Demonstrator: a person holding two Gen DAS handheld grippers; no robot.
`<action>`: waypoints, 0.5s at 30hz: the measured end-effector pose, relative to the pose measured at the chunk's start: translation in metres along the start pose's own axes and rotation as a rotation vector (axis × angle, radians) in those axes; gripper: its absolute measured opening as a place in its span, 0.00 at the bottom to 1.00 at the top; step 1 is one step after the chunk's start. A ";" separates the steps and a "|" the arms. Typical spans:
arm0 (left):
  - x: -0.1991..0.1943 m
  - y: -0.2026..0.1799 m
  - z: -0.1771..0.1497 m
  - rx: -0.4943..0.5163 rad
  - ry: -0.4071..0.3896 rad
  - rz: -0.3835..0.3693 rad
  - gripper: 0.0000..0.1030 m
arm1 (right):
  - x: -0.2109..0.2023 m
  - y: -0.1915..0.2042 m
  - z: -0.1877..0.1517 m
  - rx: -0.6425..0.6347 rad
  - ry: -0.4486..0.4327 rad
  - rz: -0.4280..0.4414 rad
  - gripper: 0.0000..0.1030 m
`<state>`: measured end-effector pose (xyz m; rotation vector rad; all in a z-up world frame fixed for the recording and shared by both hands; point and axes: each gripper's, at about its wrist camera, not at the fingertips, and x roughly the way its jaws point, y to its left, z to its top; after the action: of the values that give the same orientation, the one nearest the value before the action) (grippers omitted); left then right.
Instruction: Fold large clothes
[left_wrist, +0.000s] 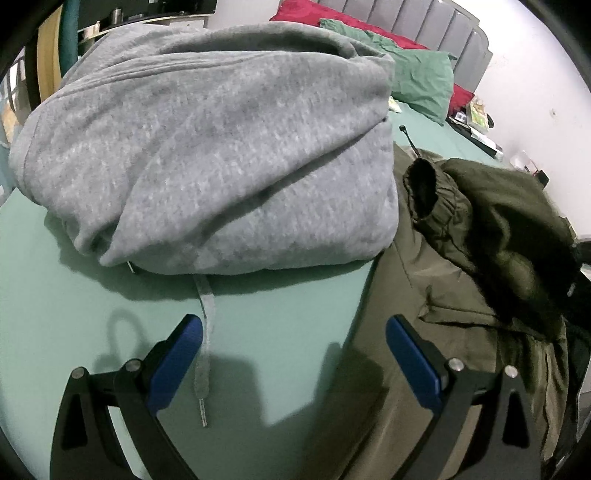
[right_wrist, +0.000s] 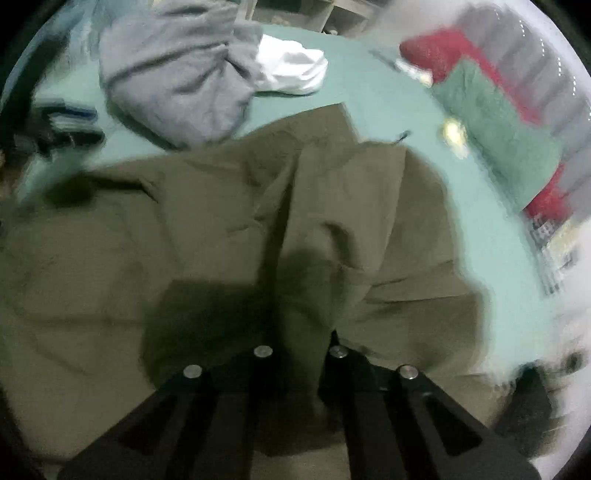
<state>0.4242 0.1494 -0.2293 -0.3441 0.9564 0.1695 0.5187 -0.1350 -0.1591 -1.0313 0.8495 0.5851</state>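
olive jacket pinched in right claw, tilted down | left claw agape over sheet

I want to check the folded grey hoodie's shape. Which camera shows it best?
The left wrist view: the grey hoodie fills the frame, sharp, with its drawstring trailing onto the green sheet. The right wrist view shows it only small, blurred, at the top.

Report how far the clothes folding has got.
Done: the grey hoodie sits folded in a bundle on the green sheet. In hand: the right claw is shut on a fold of the olive jacket. Left: the jacket lies rumpled, unfolded; the left claw is open, holding nothing.
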 end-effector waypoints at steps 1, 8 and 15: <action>-0.001 0.000 -0.001 0.000 -0.004 0.000 0.97 | -0.013 -0.015 0.005 -0.052 -0.005 -0.146 0.02; -0.003 -0.001 -0.009 0.016 0.003 0.001 0.97 | -0.037 -0.074 0.000 -0.475 0.033 -1.076 0.02; -0.008 -0.003 -0.011 0.019 0.006 -0.021 0.97 | 0.028 0.082 -0.090 -0.419 0.076 -0.595 0.02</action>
<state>0.4119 0.1432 -0.2276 -0.3374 0.9589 0.1398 0.4420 -0.1826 -0.2457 -1.6166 0.4480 0.2142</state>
